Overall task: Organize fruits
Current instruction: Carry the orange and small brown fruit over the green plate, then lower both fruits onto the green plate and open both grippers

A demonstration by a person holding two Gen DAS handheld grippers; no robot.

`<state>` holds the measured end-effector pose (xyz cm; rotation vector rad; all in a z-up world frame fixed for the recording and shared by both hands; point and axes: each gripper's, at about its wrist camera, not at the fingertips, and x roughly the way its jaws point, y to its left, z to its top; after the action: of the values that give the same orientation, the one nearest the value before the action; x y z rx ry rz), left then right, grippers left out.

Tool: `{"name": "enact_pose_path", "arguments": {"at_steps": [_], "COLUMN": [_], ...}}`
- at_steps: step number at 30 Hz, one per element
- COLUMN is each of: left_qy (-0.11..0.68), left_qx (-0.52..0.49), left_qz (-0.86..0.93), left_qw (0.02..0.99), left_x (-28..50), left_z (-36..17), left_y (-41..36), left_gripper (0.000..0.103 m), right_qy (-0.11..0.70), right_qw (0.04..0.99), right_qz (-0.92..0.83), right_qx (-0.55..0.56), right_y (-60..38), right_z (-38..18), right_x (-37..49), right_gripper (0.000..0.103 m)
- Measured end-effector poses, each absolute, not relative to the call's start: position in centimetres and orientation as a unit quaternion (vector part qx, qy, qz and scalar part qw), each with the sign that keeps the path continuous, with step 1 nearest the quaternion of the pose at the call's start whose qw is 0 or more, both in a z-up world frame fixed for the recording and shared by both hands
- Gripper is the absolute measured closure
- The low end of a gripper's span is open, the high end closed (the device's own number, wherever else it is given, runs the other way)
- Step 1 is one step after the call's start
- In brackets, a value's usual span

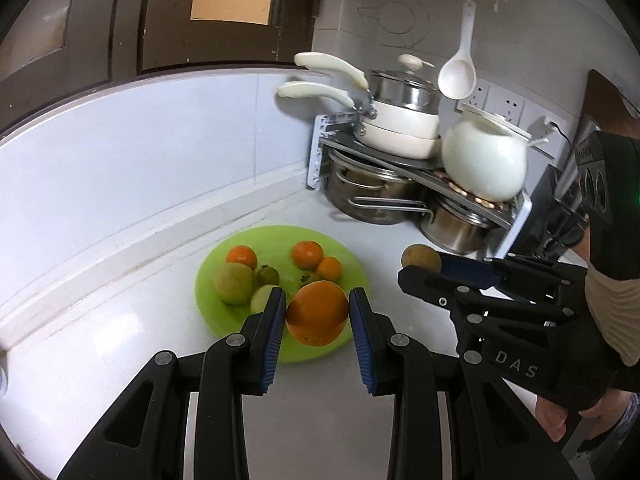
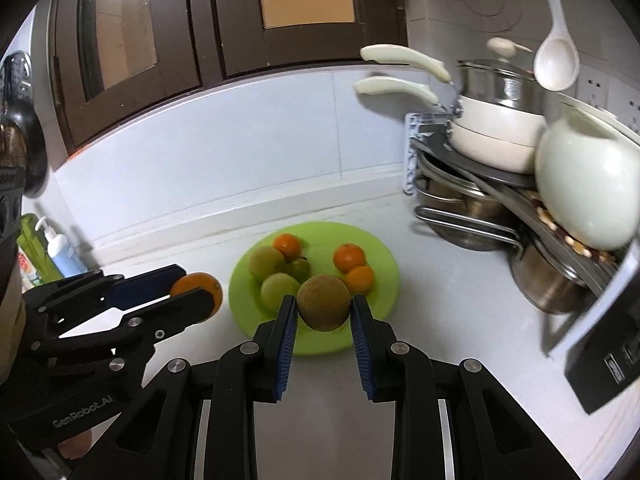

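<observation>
The left gripper (image 1: pixel 318 316) squeezes a big orange (image 1: pixel 317 313) between its blue pads, up over the near edge of the green plate (image 1: pixel 280 236); the right gripper (image 2: pixel 324 312) squeezes a round brown fruit (image 2: pixel 323 302) the same way, also over the plate's near side; on the plate sit three small oranges (image 2: pixel 349 257) and some green fruits (image 2: pixel 266 262); the plate rests on the white counter (image 2: pixel 440 300); pots (image 2: pixel 496 128) and a white jar (image 2: pixel 584 192) are stacked on a rack in the corner.

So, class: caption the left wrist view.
Left gripper holds an orange over a green plate of fruit.
</observation>
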<state>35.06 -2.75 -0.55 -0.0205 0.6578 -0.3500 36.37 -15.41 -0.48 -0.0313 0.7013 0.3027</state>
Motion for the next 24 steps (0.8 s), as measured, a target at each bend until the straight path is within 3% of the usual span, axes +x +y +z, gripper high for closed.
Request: {"name": "enact_pose_path", "arguments": {"at_steps": [24], "left_qy": [0.371], "left_qx": [0.022], "left_qz": [-0.149], "left_qw": [0.916], "left_x": [45.7], "left_z": [-2.9], "left_y": [-2.1], "left_gripper": [0.07], "right_qy": [0.411], "right_qw": [0.896], "right_qz": [0.167], "right_qx": [-0.014], "right_y": [-13.4], "right_z": [-4.6], "right_x": [47.5], "right_gripper": [0.075]}}
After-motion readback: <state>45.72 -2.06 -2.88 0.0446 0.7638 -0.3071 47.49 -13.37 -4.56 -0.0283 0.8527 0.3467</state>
